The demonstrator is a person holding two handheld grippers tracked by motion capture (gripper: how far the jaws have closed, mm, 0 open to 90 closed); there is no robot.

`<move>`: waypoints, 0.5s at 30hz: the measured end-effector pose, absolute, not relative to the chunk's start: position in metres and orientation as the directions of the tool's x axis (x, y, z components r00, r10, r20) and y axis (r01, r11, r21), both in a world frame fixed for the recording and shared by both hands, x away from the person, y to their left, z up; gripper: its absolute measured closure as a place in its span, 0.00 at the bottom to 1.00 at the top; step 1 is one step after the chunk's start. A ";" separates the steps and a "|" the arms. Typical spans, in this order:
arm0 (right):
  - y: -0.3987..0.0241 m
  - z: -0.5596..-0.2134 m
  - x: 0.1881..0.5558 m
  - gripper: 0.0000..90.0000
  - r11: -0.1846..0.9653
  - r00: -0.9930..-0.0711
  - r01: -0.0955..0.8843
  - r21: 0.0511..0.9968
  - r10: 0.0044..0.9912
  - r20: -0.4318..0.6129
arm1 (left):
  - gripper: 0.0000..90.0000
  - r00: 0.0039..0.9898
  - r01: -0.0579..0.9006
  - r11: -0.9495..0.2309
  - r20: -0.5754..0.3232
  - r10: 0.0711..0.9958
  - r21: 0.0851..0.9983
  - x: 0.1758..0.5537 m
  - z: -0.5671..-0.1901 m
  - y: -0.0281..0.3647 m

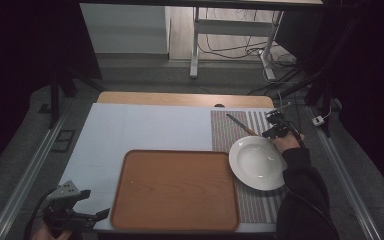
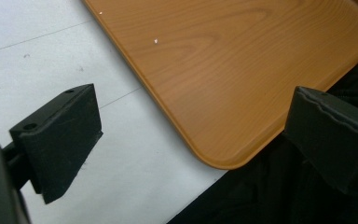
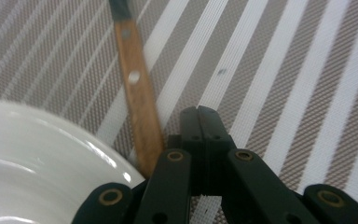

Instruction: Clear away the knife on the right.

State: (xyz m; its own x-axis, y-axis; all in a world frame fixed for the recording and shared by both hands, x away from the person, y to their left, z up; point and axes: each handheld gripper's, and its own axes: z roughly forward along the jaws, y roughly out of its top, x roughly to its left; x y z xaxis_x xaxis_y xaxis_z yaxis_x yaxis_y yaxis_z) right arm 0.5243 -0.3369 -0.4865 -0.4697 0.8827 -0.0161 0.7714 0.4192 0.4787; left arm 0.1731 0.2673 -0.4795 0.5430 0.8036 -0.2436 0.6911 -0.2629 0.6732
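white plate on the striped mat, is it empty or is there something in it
Empty: the white plate shows only its bare glossy bowl in the high view; the knife lies beside it on the mat.

Bare white table (image 1: 145, 127) left of striped mat (image 1: 232, 131), tray (image 1: 175, 190) and plate (image 1: 257, 162) crowd the front.

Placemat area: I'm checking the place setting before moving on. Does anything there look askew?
The knife lies diagonally across the striped placemat, its wooden handle running to the white plate's rim.

knife (image 1: 242, 126): wooden handle, flat on striped placemat (image 1: 226, 131) | touching white plate (image 1: 257, 163) rim
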 end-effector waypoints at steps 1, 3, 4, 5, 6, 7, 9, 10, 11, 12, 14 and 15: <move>-0.338 -0.482 0.525 0.95 0.396 -0.456 0.767 0.504 0.890 -0.006 | 0.04 0.543 0.693 -0.261 -0.247 0.803 0.672 0.173 -0.480 0.267; -0.338 -0.475 0.525 0.85 0.364 -0.442 0.748 0.554 0.897 0.007 | 0.04 0.542 0.693 -0.260 -0.249 0.802 0.672 0.174 -0.480 0.268; -0.337 -0.472 0.525 0.79 0.361 -0.443 0.738 0.570 0.897 0.005 | 0.04 0.542 0.694 -0.259 -0.251 0.802 0.672 0.174 -0.480 0.268; -0.335 -0.469 0.524 0.71 0.365 -0.446 0.729 0.580 0.895 -0.003 | 0.04 0.543 0.694 -0.260 -0.251 0.802 0.671 0.174 -0.480 0.268; -0.333 -0.468 0.525 0.62 0.369 -0.452 0.723 0.585 0.892 -0.004 | 0.04 0.543 0.694 -0.260 -0.252 0.801 0.671 0.174 -0.480 0.268; -0.330 -0.467 0.525 0.53 0.375 -0.460 0.717 0.587 0.888 -0.006 | 0.04 0.542 0.695 -0.259 -0.252 0.802 0.671 0.174 -0.480 0.268; -0.325 -0.466 0.527 0.33 0.385 -0.463 0.713 0.586 0.886 -0.020 | 0.04 0.541 0.695 -0.258 -0.252 0.802 0.671 0.174 -0.480 0.268; -0.322 -0.466 0.528 0.25 0.388 -0.464 0.717 0.578 0.886 -0.019 | 0.04 0.541 0.695 -0.258 -0.252 0.802 0.671 0.174 -0.480 0.268; -0.319 -0.467 0.530 0.19 0.390 -0.463 0.720 0.574 0.886 -0.021 | 0.04 0.541 0.695 -0.257 -0.253 0.802 0.671 0.174 -0.480 0.268; -0.315 -0.468 0.531 0.12 0.396 -0.467 0.718 0.572 0.884 -0.025 | 0.04 0.541 0.695 -0.257 -0.253 0.802 0.671 0.173 -0.480 0.268; -0.307 -0.471 0.535 0.02 0.392 -0.478 0.727 0.564 0.878 0.006 | 0.04 0.541 0.696 -0.256 -0.254 0.802 0.671 0.173 -0.480 0.268; -0.305 -0.472 0.536 0.00 0.392 -0.483 0.729 0.561 0.875 0.016 | 0.04 0.540 0.696 -0.256 -0.254 0.802 0.671 0.173 -0.480 0.269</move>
State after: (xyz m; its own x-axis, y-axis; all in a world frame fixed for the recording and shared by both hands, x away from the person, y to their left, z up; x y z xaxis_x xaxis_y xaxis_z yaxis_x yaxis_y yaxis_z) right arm 0.5364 -0.3051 -0.4722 -0.4833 0.8753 0.0164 0.7292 0.3921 0.5609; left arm 0.1734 0.2685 -0.4799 0.5403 0.8021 -0.2544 0.6956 -0.2556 0.6714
